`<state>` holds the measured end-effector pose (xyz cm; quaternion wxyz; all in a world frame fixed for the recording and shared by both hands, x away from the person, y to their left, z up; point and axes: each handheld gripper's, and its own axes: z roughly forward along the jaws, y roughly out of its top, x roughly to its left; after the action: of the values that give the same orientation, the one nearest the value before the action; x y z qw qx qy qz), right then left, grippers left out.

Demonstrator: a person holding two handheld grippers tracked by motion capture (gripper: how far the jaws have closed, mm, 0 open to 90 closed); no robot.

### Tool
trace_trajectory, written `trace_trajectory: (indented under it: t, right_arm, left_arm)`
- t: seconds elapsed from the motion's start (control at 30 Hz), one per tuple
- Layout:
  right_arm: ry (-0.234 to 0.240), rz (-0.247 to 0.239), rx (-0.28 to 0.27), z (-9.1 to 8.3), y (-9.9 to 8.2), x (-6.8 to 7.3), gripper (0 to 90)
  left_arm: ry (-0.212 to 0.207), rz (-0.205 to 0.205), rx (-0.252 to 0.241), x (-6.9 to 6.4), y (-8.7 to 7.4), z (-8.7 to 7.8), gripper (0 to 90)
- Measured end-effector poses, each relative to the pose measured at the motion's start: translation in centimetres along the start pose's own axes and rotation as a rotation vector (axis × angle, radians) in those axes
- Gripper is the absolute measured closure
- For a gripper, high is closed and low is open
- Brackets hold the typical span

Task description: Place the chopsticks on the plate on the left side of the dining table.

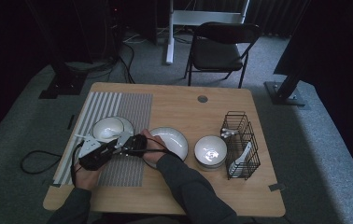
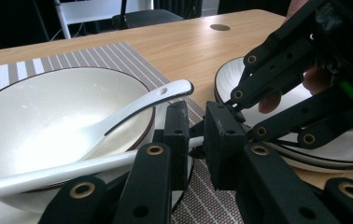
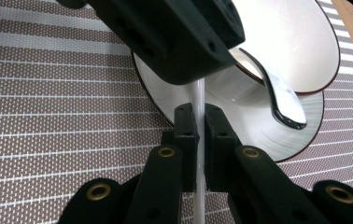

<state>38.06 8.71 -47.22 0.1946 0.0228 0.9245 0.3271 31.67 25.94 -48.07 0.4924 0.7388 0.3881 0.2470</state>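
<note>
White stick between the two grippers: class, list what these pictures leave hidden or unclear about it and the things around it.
- White stick: upper part hidden behind the left gripper in the right gripper view; lower end cut off by the bottom edge.
- High view: grip of the right gripper too small and dark to read.
- Wire basket: contents too small to identify.

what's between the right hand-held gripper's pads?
A thin white rod, probably a chopstick, clamped between the right hand-held gripper pads; right gripper view shows it. It runs toward the bowl.

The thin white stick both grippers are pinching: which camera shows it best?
The right gripper view: the white stick runs straight up between its closed jaws. The left gripper view shows it slanting over the bowl; in the high view it is too small to make out.
</note>
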Motion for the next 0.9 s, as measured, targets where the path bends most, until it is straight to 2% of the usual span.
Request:
trace_trajectory:
  t: [0.27,0.6,0.9]
  right_arm:
    - [0.012,-0.012,-0.01,0.21,0.21,0.2,85.7]
    - [0.022,-0.029,0.002,0.76,0.46,0.49,85.5]
    - [0.029,-0.024,-0.001,0.98,0.35,0.41,84.4]
  left_arm:
    - [0.002,-0.006,0.004,0.04,-0.22,0.06,80.3]
    - [0.004,-0.007,0.0,0.07,-0.23,0.02,80.3]
    - [0.005,-0.01,0.0,0.12,-0.29,0.01,80.3]
